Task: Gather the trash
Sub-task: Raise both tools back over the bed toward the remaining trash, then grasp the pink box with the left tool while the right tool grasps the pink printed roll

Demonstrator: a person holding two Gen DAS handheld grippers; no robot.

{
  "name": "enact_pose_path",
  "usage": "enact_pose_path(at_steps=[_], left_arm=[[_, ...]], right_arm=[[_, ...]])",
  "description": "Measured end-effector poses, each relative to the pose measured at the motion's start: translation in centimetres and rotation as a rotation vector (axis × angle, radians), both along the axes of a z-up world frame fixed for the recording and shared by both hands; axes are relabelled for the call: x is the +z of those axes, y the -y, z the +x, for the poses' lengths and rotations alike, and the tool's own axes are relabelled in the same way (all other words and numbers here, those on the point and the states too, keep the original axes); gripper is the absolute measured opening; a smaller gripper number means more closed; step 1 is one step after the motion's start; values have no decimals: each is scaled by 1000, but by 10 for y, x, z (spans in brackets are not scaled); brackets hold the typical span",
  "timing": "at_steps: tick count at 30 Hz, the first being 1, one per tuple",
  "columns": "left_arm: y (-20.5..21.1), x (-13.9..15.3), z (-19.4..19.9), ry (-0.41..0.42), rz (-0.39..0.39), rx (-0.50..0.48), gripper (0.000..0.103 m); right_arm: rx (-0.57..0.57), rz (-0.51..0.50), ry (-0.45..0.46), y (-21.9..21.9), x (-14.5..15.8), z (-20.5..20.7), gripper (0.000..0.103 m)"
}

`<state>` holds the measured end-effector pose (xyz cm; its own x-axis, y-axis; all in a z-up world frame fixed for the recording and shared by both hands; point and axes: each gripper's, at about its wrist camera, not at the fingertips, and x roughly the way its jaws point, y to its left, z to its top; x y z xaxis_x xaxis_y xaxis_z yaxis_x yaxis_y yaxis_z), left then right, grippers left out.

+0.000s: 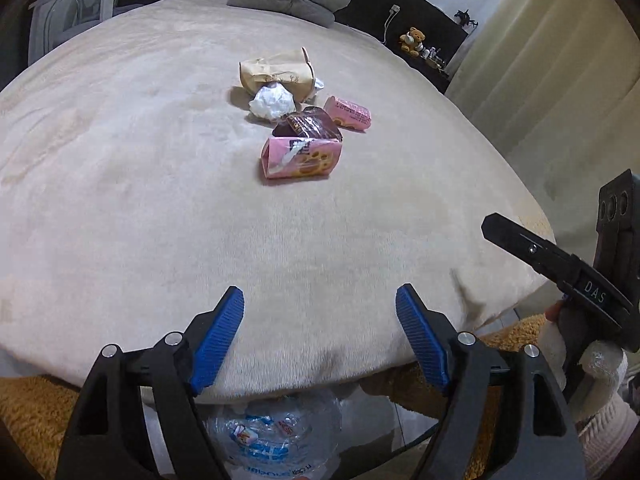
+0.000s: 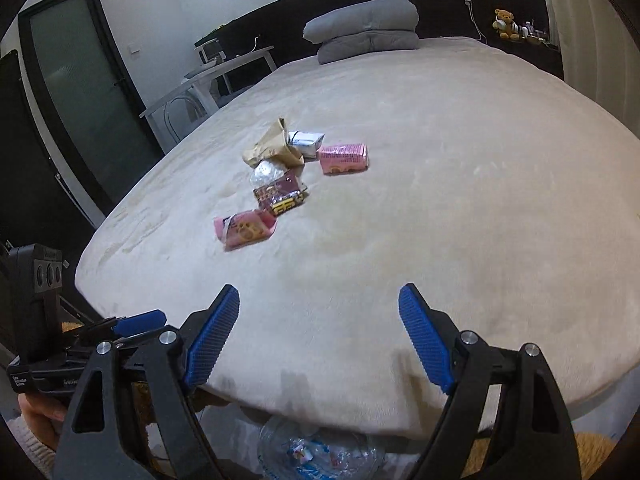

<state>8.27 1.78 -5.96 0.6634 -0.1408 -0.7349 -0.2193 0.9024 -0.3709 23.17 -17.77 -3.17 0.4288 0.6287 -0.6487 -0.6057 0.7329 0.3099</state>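
Left wrist: the left claw (image 1: 320, 312) gaped, gripping nothing. The trash (image 1: 300, 120) lay straight ahead, mid-bed (image 1: 120, 200), well apart. The nearest pink box (image 1: 301, 159) lay crosswise. Below sat a clear bag (image 1: 276, 436) holding wrappers.

Right wrist: the right claw (image 2: 320, 312) hung released, empty; the trash (image 2: 280, 176) lay ahead-left, no nearer.

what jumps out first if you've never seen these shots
A small heap of litter in the middle of the beige plush bed: a crumpled brown paper bag, a white tissue wad and a flattened pink snack box. Both blue-padded claws hang open and empty at the near edge.
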Motion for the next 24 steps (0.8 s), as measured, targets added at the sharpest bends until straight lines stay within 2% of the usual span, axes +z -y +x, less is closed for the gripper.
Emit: enact_pose_path(at_steps=[2,4,5,12,17,24], left_arm=[[-3,2,12,2,0,6,77],[-7,2,25,-1,15,23,82],[-10,2,31,2,12,30,85],[-20,-3,75,-15,23,64,86],[-22,-10,101,-44,34,84,86],[-29,-17,120,-54,48,117,86]], right_arm=[[-4,0,2,-9,1,17,81],[-6,-1,7,-18,1,36,90],[-9,-3,12,-22,1,43,91],[-12,-19,-8,-52,-2,98,93],[10,-17,-67,-72,-10,131,93],[17,-52,-118,-100,-25,168,93]])
